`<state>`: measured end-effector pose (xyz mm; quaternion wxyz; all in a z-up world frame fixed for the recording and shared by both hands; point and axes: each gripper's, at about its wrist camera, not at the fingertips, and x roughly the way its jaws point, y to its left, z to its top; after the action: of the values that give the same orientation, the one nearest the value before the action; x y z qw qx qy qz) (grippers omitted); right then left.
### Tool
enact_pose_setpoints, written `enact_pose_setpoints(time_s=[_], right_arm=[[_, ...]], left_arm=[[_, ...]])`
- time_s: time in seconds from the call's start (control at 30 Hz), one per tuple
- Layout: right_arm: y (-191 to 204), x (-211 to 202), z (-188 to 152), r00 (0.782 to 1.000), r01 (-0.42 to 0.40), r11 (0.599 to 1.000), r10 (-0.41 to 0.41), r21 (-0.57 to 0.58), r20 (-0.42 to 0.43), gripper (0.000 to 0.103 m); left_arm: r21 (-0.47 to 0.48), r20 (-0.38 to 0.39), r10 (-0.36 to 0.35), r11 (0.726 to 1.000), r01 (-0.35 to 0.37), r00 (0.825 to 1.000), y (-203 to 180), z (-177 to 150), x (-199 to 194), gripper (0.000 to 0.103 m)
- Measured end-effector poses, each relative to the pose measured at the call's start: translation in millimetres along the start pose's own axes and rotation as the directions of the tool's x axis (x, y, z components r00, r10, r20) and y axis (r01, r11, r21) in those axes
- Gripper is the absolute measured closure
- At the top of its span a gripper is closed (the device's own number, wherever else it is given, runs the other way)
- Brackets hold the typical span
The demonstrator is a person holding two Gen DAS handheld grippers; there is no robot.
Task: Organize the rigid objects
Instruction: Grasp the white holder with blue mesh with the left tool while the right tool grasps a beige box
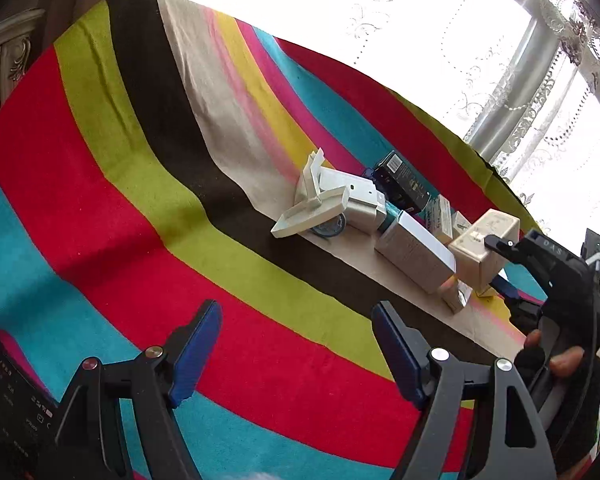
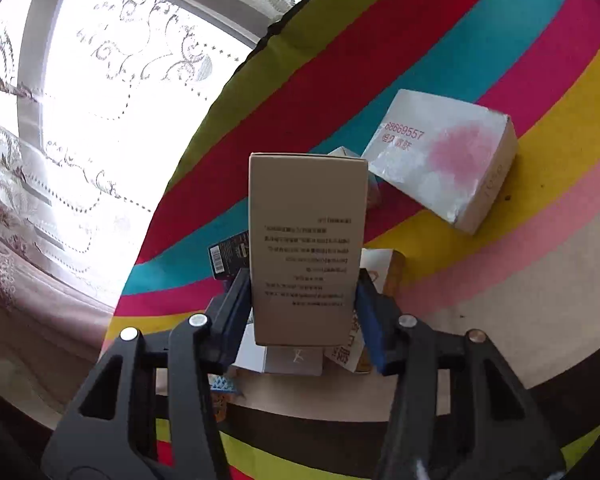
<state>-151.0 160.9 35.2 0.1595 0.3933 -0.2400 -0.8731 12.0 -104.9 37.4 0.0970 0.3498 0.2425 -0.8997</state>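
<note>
My right gripper point(image 2: 304, 300) is shut on a tall beige box point(image 2: 308, 236) with printed text and holds it above a cluster of small boxes on the striped cloth. The same beige box point(image 1: 484, 246) shows in the left wrist view, gripped by the right gripper point(image 1: 500, 264). My left gripper point(image 1: 296, 352) is open and empty, hovering over the red stripe. A white box with a pink patch point(image 2: 444, 160) lies to the right of the held box. A white plastic bracket piece point(image 1: 320, 200), a grey-white box point(image 1: 416, 254) and a dark box point(image 1: 400, 180) lie in a row.
A striped cloth point(image 1: 120, 160) covers the table. Small boxes point(image 2: 296, 360) lie under the held box; a black barcode box point(image 2: 228, 258) lies to its left. A window with lace curtains point(image 2: 80, 120) is beyond the table edge. A dark phone-like screen point(image 1: 8, 400) is at lower left.
</note>
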Motion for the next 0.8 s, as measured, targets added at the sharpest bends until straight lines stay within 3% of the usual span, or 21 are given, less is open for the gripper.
enact_pose_setpoints(time_s=[0.07,0.13,0.23,0.37,0.4,0.47,0.5,0.53,0.63,0.8], right_arm=[[15,-23,-6,0.99,0.137,0.963,-0.137,-0.233,0.016,0.049],[16,-44,-14,0.977,0.203,0.911,-0.21,-0.359,0.019,0.049],[0,-75,-23,0.972,0.212,0.898,-0.233,-0.385,-0.008,0.049],[-13,-116,-35,0.974,0.215,0.902,-0.227,-0.375,0.012,0.048],[-17,-128,-38,0.976,0.208,0.906,-0.216,-0.369,0.019,0.048],[-20,-143,-42,0.979,0.202,0.913,-0.202,-0.354,0.038,0.048],[-24,-154,-45,0.978,0.205,0.914,-0.2,-0.351,0.051,0.048],[-24,-157,-47,0.977,0.211,0.913,-0.202,-0.349,0.061,0.048],[-27,-162,-52,0.978,0.209,0.921,-0.197,-0.329,0.069,0.048],[-34,-156,-63,0.973,0.226,0.912,-0.227,-0.342,0.038,0.048]], left_arm=[[-0.016,0.0,0.004,1.0,-0.004,1.0,-6,17,9,0.02],[-0.005,-0.013,0.026,1.0,-0.026,1.0,-15,31,26,0.019],[0.08,-0.03,0.099,0.992,-0.097,0.995,-34,45,59,0.019],[0.241,-0.053,0.252,0.942,-0.232,0.966,-50,55,108,0.019],[0.253,-0.069,0.263,0.938,-0.238,0.962,-50,57,117,0.019],[0.286,-0.113,0.254,0.934,-0.214,0.961,-49,57,132,0.02],[0.311,-0.091,0.262,0.924,-0.222,0.961,-50,55,131,0.034],[0.31,-0.086,0.232,0.931,-0.195,0.969,-49,55,127,0.049],[0.286,-0.095,0.145,0.952,-0.112,0.985,-46,48,98,0.057],[0.278,-0.067,0.027,0.96,-0.007,0.997,-45,14,37,0.057]])
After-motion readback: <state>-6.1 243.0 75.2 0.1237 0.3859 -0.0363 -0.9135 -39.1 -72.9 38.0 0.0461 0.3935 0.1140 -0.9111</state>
